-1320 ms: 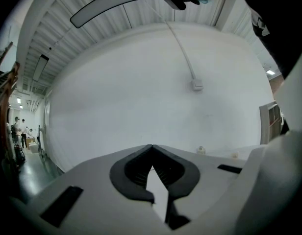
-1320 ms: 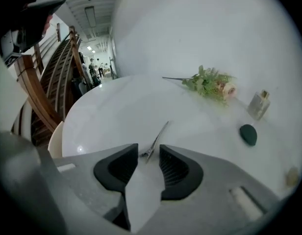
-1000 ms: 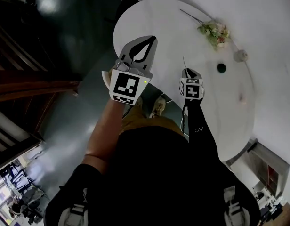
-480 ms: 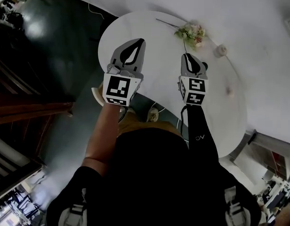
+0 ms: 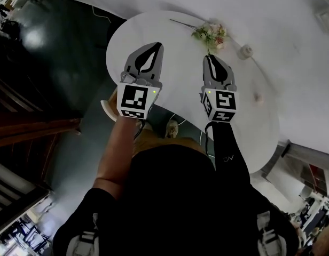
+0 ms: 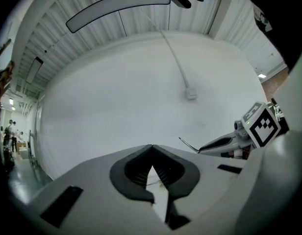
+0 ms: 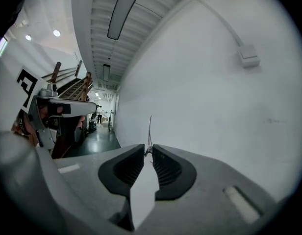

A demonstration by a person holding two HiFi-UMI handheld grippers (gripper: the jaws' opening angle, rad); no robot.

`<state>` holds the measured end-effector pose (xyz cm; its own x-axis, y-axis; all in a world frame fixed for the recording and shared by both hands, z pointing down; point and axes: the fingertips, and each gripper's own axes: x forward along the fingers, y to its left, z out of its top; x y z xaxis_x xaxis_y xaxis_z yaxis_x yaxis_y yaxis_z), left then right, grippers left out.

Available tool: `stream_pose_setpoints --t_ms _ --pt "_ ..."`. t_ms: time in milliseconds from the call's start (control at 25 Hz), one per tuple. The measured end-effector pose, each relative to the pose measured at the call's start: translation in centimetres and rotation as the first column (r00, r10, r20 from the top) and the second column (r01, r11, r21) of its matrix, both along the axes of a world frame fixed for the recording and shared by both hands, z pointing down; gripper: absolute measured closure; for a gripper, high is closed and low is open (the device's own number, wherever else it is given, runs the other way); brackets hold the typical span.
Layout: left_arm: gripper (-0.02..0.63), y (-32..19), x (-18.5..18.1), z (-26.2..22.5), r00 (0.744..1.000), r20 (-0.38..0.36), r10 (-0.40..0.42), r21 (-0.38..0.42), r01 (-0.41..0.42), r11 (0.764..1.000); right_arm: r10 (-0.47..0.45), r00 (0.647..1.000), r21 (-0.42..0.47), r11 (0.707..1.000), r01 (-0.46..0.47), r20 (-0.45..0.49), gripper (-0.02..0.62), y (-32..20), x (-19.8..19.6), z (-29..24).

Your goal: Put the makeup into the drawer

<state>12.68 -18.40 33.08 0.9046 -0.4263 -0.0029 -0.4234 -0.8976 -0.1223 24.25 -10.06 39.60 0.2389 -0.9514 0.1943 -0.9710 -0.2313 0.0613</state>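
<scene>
Head view, with both gripper views. The right gripper [image 5: 210, 58] is held roughly level above the white table [image 5: 175, 41], its jaws drawn narrow and pinching a thin stick [image 7: 150, 129] at the very tips. The stick juts out forward past the jaws, a hold that probably serves to keep so slight an item from slipping. Judged from the task, the stick is the makeup item, though it is too fine to identify. The left gripper [image 5: 156, 46] hangs beside it, jaws together at the tips with nothing between them, apparently kept free (perhaps for the drawer). No drawer or other container shows in any view, so its state and contents cannot be told. On the table lie a flower sprig [image 5: 210, 33], a pale round piece [image 5: 244, 51] and, well apart, a small pink piece [image 5: 256, 97].
</scene>
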Motion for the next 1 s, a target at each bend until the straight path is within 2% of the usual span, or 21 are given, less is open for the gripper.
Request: stream_pose_setpoints --t_ms 200,520,800,1000 --pt "0.598 -1.5 -3.2 0.6 0.999 0.017 -0.038 -0.005 0.038 0.999 -0.049 0.999 -0.013 0.999 0.049 0.009 0.538 -2.0 -3.2 0.7" --pt "0.598 -4.1 -11.0 1.3 0.992 0.071 -0.108 -0.006 0.109 0.994 -0.143 0.989 -0.010 0.990 0.144 0.031 0.538 -6.5 -11.1 0.9" --pt "0.599 -6.7 -19.1 1.5 0.971 0.072 -0.228 -0.018 0.230 0.973 -0.254 0.967 0.015 0.967 0.254 0.028 0.538 -10.2 -19.0 0.0" --pt "0.599 -7.7 -22.5 2.0 0.959 0.071 -0.276 -0.012 0.277 0.961 -0.290 0.956 0.022 0.957 0.289 0.043 0.538 -11.3 -22.1 0.8"
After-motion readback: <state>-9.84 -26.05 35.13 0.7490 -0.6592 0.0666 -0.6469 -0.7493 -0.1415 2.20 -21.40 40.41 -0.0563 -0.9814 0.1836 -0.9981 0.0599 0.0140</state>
